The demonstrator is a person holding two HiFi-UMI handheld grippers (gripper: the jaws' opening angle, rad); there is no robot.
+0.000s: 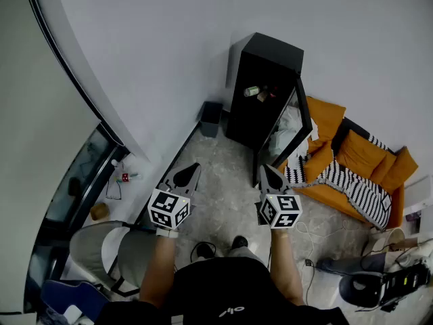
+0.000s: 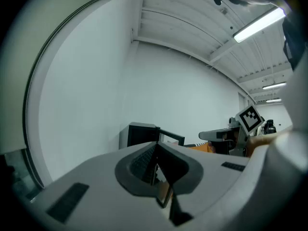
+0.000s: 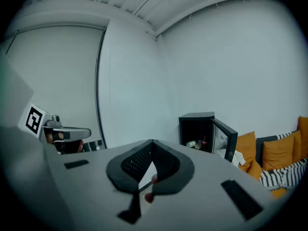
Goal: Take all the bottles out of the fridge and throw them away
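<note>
A small black fridge (image 1: 262,87) stands against the far wall with its glass door (image 1: 289,128) swung open to the right. On its shelf lie a green-labelled bottle (image 1: 252,91) and a darker bottle with red (image 1: 269,93). The fridge (image 3: 196,131) and its bottles (image 3: 195,144) also show in the right gripper view. My left gripper (image 1: 189,175) and right gripper (image 1: 268,176) are held side by side well short of the fridge, both shut and empty. In the left gripper view the left gripper (image 2: 155,163) points at the fridge (image 2: 140,134).
A dark bin (image 1: 211,118) sits on the floor left of the fridge. An orange sofa (image 1: 352,161) with a striped blanket stands to the right. A chair (image 1: 101,249) is at my left, a glass wall (image 1: 81,175) beyond it. Cables and equipment (image 1: 385,283) lie at the right.
</note>
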